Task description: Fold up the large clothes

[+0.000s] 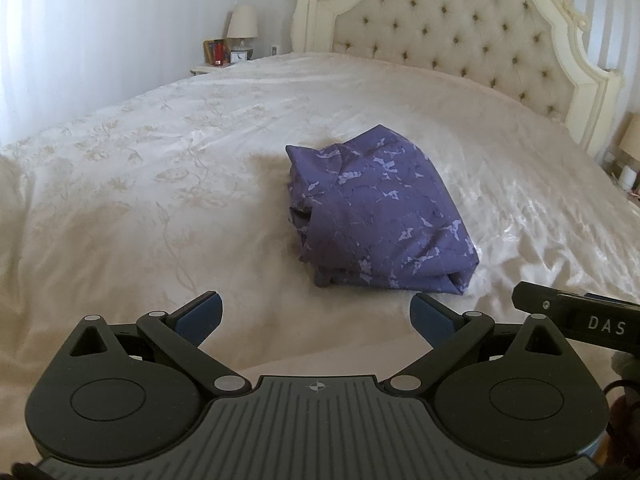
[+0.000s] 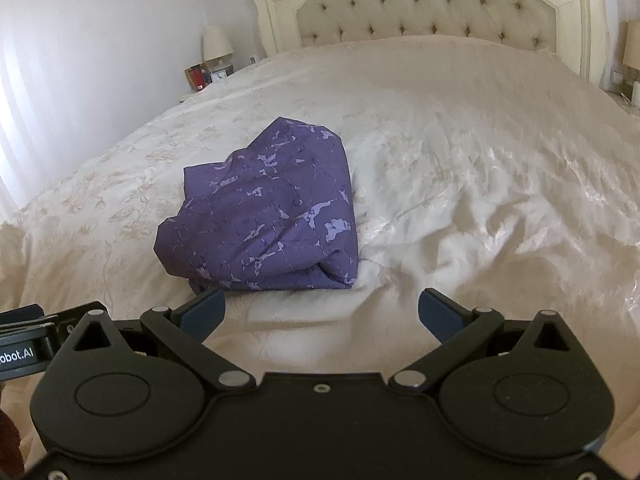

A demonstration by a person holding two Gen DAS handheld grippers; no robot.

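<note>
- The garment (image 1: 372, 208) is a purple cloth with a pale pattern. It lies on the bed (image 1: 160, 184) as a thick, rounded bundle, near the middle of the cover and well apart from the headboard (image 1: 452, 28).
- From how it lies now, the folding looks almost finished or finished: the layers are stacked and no sleeve or long edge hangs out.
- The left gripper (image 1: 316, 316) is released, its jaws spread wide and nothing between them. It hangs just before the near edge of the bundle, not touching it.
- The right gripper (image 2: 320, 312) is also released and empty. In its view the bundle (image 2: 264, 216) sits ahead and to the left, and the left finger seems very close to the near fold; I cannot tell if it touches.
- Handling, as I judge it: the cloth is soft and light, it will sag and bend where it is not supported. It is not fragile. The surface looks smooth, so a thin pinch may slip.
- Where to take hold: the near right corner, where the folded layers meet in a thick roll, and the near left corner. Pinching all layers together there should keep the stack from opening.
- A risk is that lifting one corner alone lets the inner layers slide out, because the bed cover under it is glossy and wrinkled.
</note>
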